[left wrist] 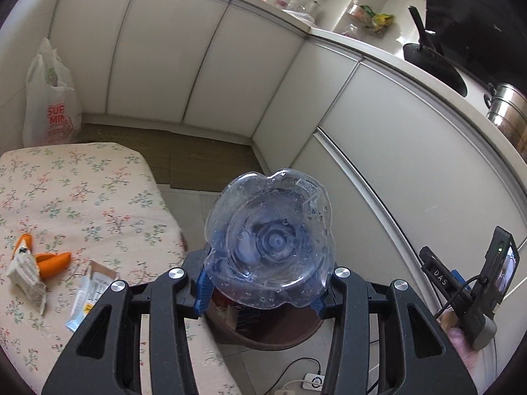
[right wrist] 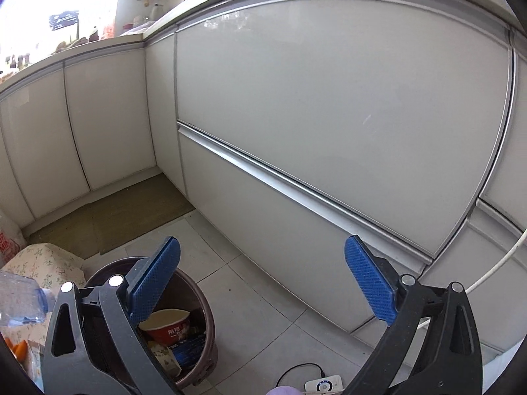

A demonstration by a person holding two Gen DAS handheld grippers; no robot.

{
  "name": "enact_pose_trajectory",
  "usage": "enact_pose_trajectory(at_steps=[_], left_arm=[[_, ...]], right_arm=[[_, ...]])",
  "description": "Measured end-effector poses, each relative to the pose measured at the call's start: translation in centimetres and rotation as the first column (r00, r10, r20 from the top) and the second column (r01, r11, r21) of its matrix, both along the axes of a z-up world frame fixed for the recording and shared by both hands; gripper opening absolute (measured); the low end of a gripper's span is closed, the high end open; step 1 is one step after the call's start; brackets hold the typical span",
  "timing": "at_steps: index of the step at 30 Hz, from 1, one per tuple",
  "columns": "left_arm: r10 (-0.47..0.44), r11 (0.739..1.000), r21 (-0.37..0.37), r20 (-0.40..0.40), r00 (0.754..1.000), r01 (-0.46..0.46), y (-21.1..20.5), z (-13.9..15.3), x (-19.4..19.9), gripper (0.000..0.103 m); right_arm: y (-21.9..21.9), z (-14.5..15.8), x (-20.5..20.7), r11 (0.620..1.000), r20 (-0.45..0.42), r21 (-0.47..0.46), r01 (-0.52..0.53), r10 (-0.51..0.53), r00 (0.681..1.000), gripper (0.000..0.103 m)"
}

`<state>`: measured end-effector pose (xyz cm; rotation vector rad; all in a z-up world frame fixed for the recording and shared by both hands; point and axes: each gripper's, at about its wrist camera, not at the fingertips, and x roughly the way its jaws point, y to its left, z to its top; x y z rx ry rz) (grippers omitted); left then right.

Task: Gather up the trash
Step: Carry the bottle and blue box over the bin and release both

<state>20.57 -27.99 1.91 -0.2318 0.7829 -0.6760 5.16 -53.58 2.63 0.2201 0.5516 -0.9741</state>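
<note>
Gripping the clear plastic bottle (left wrist: pixel 268 242) between its blue pads, my left gripper (left wrist: pixel 263 288) held it base-forward above the brown trash bin (left wrist: pixel 280 335), which sat just below the jaws. My right gripper (right wrist: pixel 262 283) stood wide open with nothing between its pads; the bin (right wrist: pixel 201 299), holding a noodle cup (right wrist: pixel 171 326), lay beneath its left jaw. Wrappers (left wrist: pixel 89 293) lay left of my left jaws on the floral table (left wrist: pixel 82 191).

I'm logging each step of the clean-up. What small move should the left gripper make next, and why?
Probably open the left gripper: it is shut on the plastic bottle, which hangs above the brown bin that already holds trash. The right gripper is open and empty.
</note>
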Motion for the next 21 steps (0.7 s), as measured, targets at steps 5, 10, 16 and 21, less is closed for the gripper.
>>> enact_pose_trajectory(at_steps=[5,10,16,21], left_arm=[[-0.044,0.999,0.005,-0.024,0.999,0.044,-4.6,-0.7,0.2,0.045],[-0.085,0.996,0.014,-0.121,0.989,0.087,-7.2,-2.2,1.3,0.047],[-0.087,0.995,0.031,-0.138,0.987,0.092,-7.6,-2.6,0.7,0.069],[-0.066,0.996,0.057,-0.144,0.987,0.075,-6.3,-2.8,0.3,0.076]], right_arm=[[-1.5,-0.3,-0.7,0.997,0.011,0.059,0.043,-0.044,0.999,0.096],[-1.4,-0.4,-0.7,0.997,0.006,0.06,0.043,-0.043,0.999,0.096],[-1.2,-0.6,0.0,0.997,-0.001,0.078,0.014,-0.014,1.0,0.096],[0.1,-0.6,1.1,0.995,-0.006,0.088,-0.04,0.041,0.999,0.096]])
